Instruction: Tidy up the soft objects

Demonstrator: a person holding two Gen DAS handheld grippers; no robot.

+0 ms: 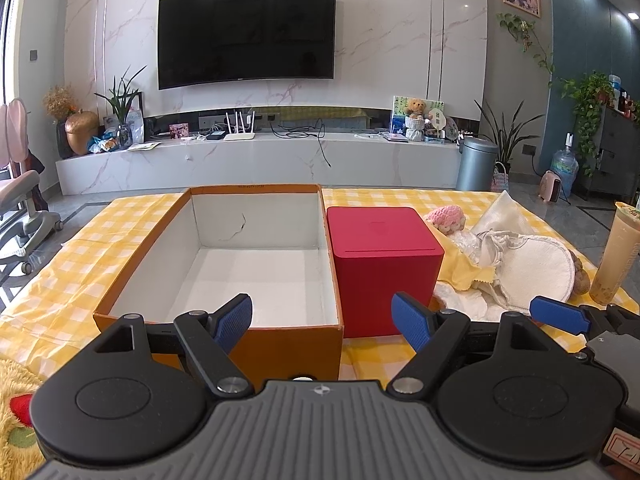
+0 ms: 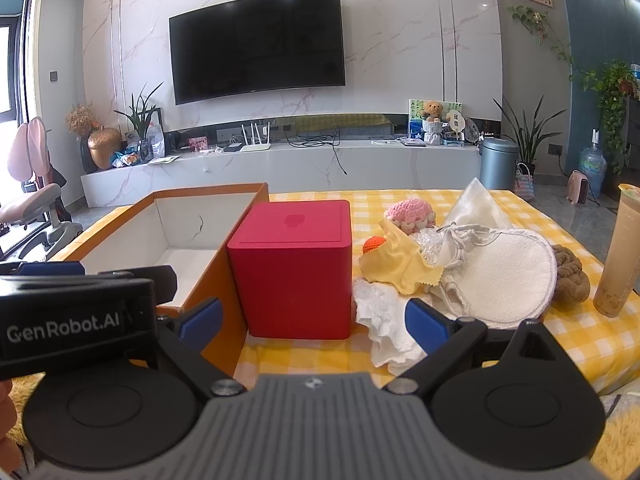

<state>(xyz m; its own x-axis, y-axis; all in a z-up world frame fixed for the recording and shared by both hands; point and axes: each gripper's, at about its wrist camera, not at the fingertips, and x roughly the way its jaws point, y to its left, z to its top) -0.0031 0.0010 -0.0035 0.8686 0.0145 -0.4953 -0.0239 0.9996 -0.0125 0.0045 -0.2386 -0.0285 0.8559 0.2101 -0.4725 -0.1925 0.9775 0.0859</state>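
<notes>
An open orange cardboard box (image 1: 280, 344) with a white, empty inside sits on the yellow checked cloth. A shut red box (image 1: 384, 276) stands against its right side. Right of that lies a heap of soft things: a pink crocheted piece (image 2: 412, 214), a yellow cloth (image 2: 396, 264), a round white pad (image 2: 508, 280), a crumpled white tissue (image 2: 384, 316) and a brown fluffy piece (image 2: 570, 276). My left gripper (image 1: 322, 320) stands open over the orange box's near wall. My right gripper (image 2: 314, 320) stands open in front of the red box, holding nothing.
A tall cup of milk tea (image 2: 618, 252) stands at the table's right edge. A yellow fluffy cushion (image 1: 16, 412) lies at the near left. Behind the table are a TV bench (image 1: 260, 160), a grey bin (image 1: 476, 164) and a swivel chair (image 1: 24, 208).
</notes>
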